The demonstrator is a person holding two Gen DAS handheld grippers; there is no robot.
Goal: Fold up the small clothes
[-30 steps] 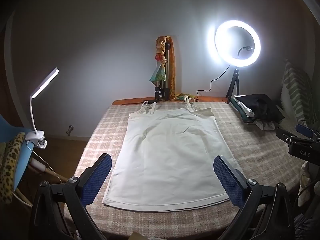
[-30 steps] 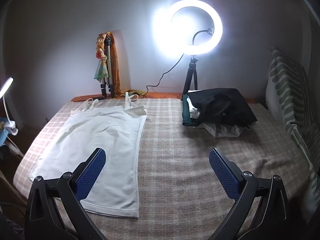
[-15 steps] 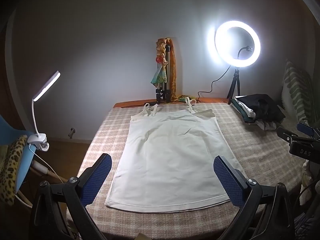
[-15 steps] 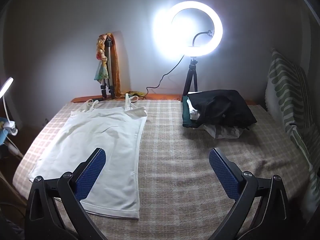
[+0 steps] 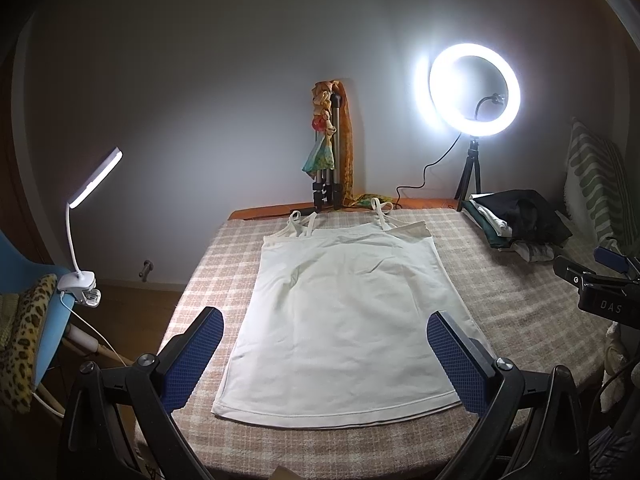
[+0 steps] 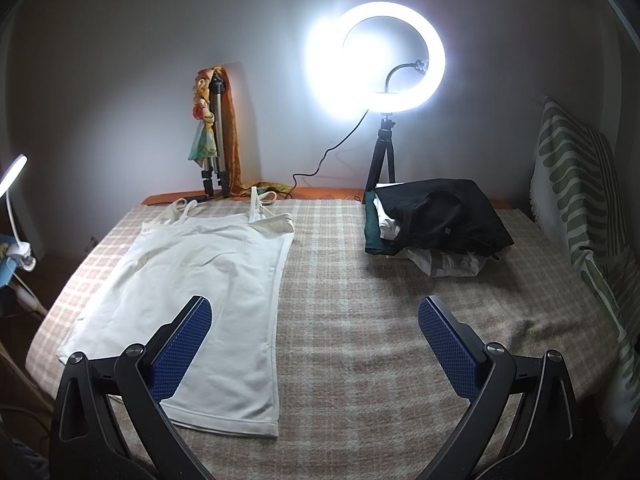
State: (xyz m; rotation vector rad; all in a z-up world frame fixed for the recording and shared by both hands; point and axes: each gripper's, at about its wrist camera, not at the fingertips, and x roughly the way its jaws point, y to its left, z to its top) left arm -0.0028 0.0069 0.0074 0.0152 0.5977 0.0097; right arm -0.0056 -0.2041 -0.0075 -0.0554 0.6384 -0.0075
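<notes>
Left-wrist view: the left gripper (image 5: 324, 354) hangs with its blue pads spread wide and nothing between them, framing the hem of a white camisole (image 5: 344, 312) that lies flat, straps pointing at the far wall, on the checked blanket (image 5: 516, 300). Compared with a second ago the top sits slightly lower and smaller in this view — the gripper has pulled back and up a little, a sign that laying-out is likely finished and the first fold not yet begun. In the right-wrist view the right gripper (image 6: 314, 342) is equally spread and empty, its left pad over the garment's right side, its right pad over bare blanket. The camisole's left edge runs close to the bed's drop-off; its right edge faces broad open cloth — probably the safer side to fold toward. A stack of dark clothes (image 6: 436, 220) sits well apart at the far right, beneath the ring light (image 6: 394, 56).
</notes>
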